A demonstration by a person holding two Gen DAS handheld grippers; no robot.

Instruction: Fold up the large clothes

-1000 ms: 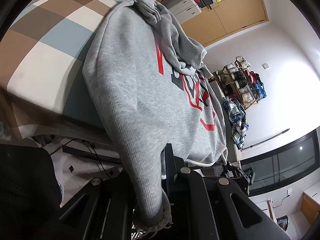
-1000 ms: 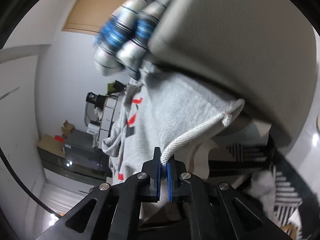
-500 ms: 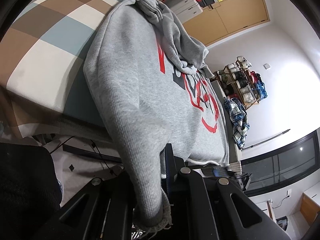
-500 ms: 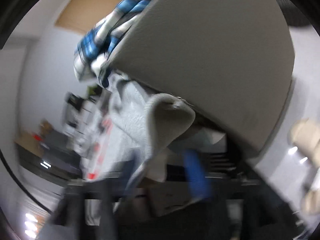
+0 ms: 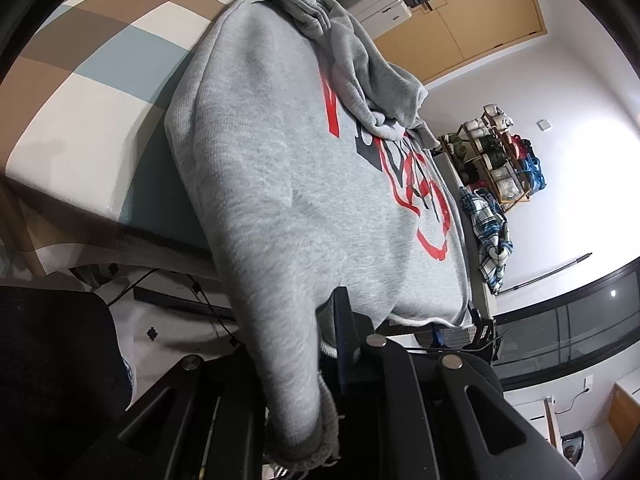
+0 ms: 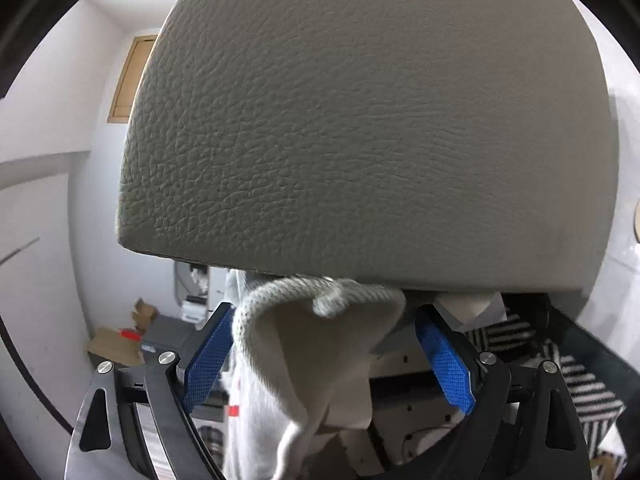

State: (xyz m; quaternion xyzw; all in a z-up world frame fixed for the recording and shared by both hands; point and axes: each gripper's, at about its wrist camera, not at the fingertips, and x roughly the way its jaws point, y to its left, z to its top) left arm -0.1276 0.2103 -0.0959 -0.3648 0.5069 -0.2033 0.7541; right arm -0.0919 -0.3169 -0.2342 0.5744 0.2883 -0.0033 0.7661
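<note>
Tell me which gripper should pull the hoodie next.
Left. The left gripper is shut on the hoodie sleeve; the right gripper is open, the hem hanging loose between its pads.

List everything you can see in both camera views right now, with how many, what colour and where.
Sweatshirt: one, grey with red and black print, spread on the bed, hem hanging over the near edge.
Bed cover: one, brown, white and pale blue checks, under the sweatshirt.
Hem corner: one, grey-white ribbed, hanging loose between the right gripper's open pads.
Padded panel: one, grey leather-look, filling the right wrist view above the hem.
Checked cloth: one, blue and white, draped beyond the bed.
Shelf rack: one, wooden, against the white wall.
Cupboard doors: light wood, top of the left wrist view.
Left gripper: black, shut on the sweatshirt.
Right gripper: black with blue pads, open.
</note>
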